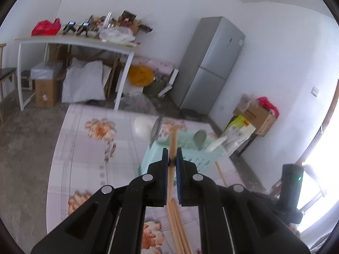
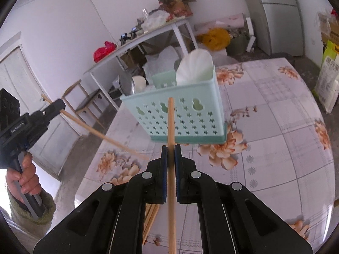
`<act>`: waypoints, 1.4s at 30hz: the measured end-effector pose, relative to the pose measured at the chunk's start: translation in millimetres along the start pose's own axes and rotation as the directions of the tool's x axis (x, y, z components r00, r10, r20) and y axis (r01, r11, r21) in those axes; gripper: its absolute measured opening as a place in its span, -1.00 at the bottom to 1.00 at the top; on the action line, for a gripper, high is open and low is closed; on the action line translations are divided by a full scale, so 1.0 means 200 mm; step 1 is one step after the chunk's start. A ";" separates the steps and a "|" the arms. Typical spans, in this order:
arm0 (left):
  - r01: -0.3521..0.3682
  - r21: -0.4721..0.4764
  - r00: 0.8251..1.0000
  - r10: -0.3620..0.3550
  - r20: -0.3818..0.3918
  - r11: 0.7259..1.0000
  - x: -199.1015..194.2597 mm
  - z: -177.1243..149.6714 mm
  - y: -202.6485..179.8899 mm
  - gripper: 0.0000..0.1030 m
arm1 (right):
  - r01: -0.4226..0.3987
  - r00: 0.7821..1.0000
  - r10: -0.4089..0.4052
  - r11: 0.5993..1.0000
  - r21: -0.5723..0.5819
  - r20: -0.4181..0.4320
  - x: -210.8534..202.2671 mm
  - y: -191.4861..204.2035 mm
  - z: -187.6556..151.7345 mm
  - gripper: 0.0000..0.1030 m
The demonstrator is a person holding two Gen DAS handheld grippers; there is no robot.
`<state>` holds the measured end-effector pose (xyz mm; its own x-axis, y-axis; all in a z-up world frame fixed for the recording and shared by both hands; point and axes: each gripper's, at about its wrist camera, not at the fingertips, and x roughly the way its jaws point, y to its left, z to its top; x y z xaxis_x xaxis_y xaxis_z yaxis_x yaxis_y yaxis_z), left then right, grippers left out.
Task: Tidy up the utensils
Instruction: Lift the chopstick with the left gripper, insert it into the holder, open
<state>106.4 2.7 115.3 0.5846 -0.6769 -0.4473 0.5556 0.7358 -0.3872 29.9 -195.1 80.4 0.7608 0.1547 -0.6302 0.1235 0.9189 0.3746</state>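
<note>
My left gripper (image 1: 172,155) is shut on a wooden chopstick (image 1: 173,141) that points toward the mint-green utensil caddy (image 1: 197,160). The same gripper shows at the left of the right wrist view (image 2: 61,104), holding its chopstick (image 2: 95,131) slanted over the table edge. My right gripper (image 2: 171,152) is shut on another wooden chopstick (image 2: 170,118), upright in front of the caddy (image 2: 180,116). The caddy holds a white spoon (image 2: 195,67), a metal ladle (image 2: 127,83) and a round white utensil (image 2: 139,82). Several loose chopsticks (image 1: 177,224) lie on the table below my grippers.
The floral tablecloth (image 2: 275,127) covers the table. A grey fridge (image 1: 209,63) stands behind, with a cluttered white side table (image 1: 74,40), bags and boxes (image 1: 256,114) on the floor. A wooden chair (image 2: 84,101) stands near the table's left edge.
</note>
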 end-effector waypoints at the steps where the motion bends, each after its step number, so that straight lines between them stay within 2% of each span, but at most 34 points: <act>1: 0.012 0.006 1.000 -0.012 0.016 1.000 -0.02 0.03 -0.02 -0.88 | -0.002 1.000 0.002 1.000 0.002 0.004 -0.01 0.00 0.01 -0.91; 6: 0.065 0.044 0.994 -0.068 0.087 0.997 -0.07 0.19 -0.11 -0.88 | -0.004 1.000 0.004 1.000 0.008 0.018 -0.03 -0.01 0.02 -0.91; 11: 0.122 0.076 0.980 -0.132 0.149 0.990 -0.10 0.34 -0.19 -0.88 | -0.003 1.000 0.003 1.000 0.010 0.019 -0.03 -0.02 0.02 -0.91; 17: 0.138 0.117 0.966 -0.160 0.203 0.983 -0.06 0.49 -0.28 -0.88 | -0.004 1.000 0.003 1.000 0.009 0.022 -0.03 -0.02 0.02 -0.91; 22: 0.089 0.139 0.961 -0.121 0.249 0.986 0.06 0.57 -0.31 -0.88 | -0.003 1.000 0.003 1.000 0.008 0.030 -0.05 -0.02 0.02 -0.91; 25: 0.085 0.124 0.962 -0.114 0.250 0.989 0.17 0.60 -0.30 -0.88 | 0.000 0.999 0.000 1.000 0.007 0.033 -0.06 -0.02 0.03 -0.91; 32: 0.019 0.155 0.967 -0.057 0.246 0.988 0.41 0.55 -0.31 -0.88 | 0.006 0.999 -0.006 1.000 0.013 0.032 -0.05 -0.03 0.03 -0.91; 37: -0.043 0.180 0.981 0.008 0.191 0.983 0.56 0.45 -0.28 -0.88 | 0.004 1.000 -0.005 1.000 0.019 0.030 -0.05 -0.03 0.03 -0.91; 42: -0.067 0.178 0.990 0.044 0.132 0.982 0.64 0.35 -0.24 -0.87 | -0.002 1.000 0.001 1.000 0.024 0.026 -0.05 -0.04 0.02 -0.91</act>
<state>195.7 -121.3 133.1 0.6814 -0.6407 -0.3538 0.6111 0.7641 -0.2066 24.7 -204.9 87.0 0.7775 0.1461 -0.6117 0.1374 0.9097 0.3919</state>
